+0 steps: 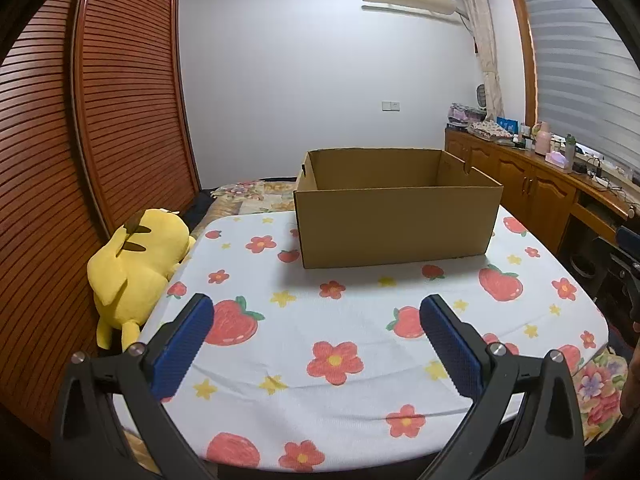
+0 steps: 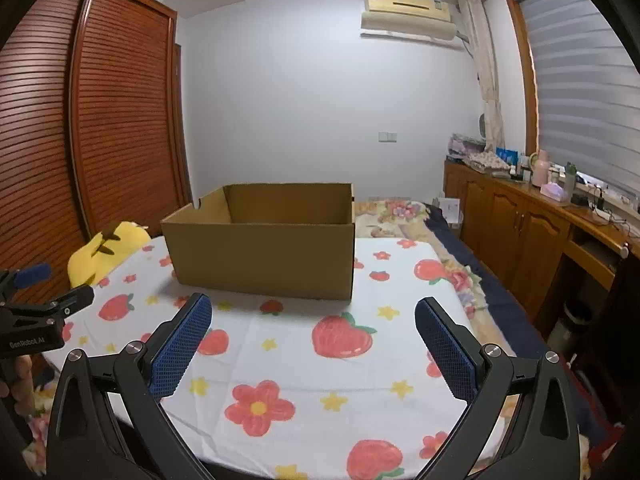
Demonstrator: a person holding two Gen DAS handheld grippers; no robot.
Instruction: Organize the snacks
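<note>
- Left gripper (image 1: 316, 316) hovers above the near part of the table, its two blue-padded fingers (image 1: 182, 346) spread wide with nothing between them.
- Straight ahead of it sits the cardboard box (image 1: 394, 226), top open, standing on the far half of the table (image 1: 360, 344); well apart from the fingertips, slightly right of centre in the left view.
- Between the left gripper and the box there's only the white cloth printed with strawberries and red flowers.
- Over to the right gripper (image 2: 312, 316): same story, jaws wide apart, blue pads (image 2: 180, 350) holding nothing.
- From this side the box (image 2: 264, 258) lies ahead and a touch to the left, again well clear of the fingertips.
- No snacks can be made out on the table in either view, and what little shows of the box's inside is plain cardboard wall; the box floor is hidden from both cameras.
- At the left edge of the right view, the left gripper (image 2: 44, 292) shows from the side, with part of a hand (image 2: 18, 380) beneath it.
- A yellow plush toy (image 1: 138, 266) lies off the table's left edge, against the slatted wooden wardrobe (image 1: 100, 120); it peeks out beside the box's left corner in the right view (image 2: 102, 250).
- Behind the table, a bed with a floral quilt (image 2: 404, 210); along the right wall, a wooden cabinet (image 2: 516, 224) topped with bottles and clutter.
</note>
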